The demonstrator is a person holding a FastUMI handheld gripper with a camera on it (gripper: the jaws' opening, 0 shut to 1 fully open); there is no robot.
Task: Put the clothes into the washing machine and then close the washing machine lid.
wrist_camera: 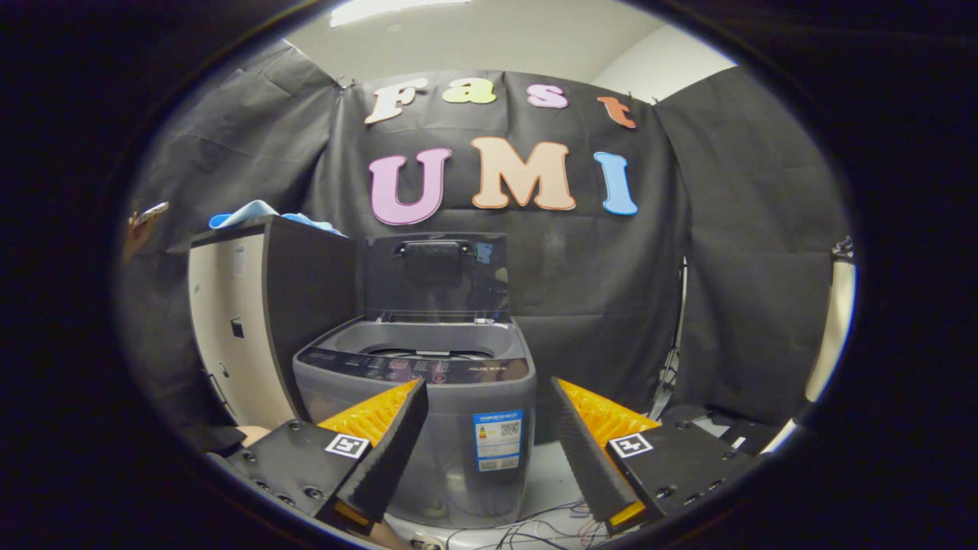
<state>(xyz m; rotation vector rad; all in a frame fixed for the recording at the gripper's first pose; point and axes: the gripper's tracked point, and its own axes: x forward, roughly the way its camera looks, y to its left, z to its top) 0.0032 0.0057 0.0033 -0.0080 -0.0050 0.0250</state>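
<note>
A grey top-loading washing machine [428, 397] stands straight ahead of me, beyond my fingertips. Its dark lid [435, 275] is raised upright at the back, leaving the tub mouth [428, 353] uncovered. Light blue clothes [256, 213] lie bunched on top of a tall cabinet [260, 321] just left of the machine. My gripper [489, 389] is open, fingers spread wide with nothing between them, and the machine's front shows through the gap.
Black cloth walls close in the booth behind and on both sides. Loose cables [535, 528] lie on the white floor at the machine's foot. A pale upright post [829, 336] stands at the far right.
</note>
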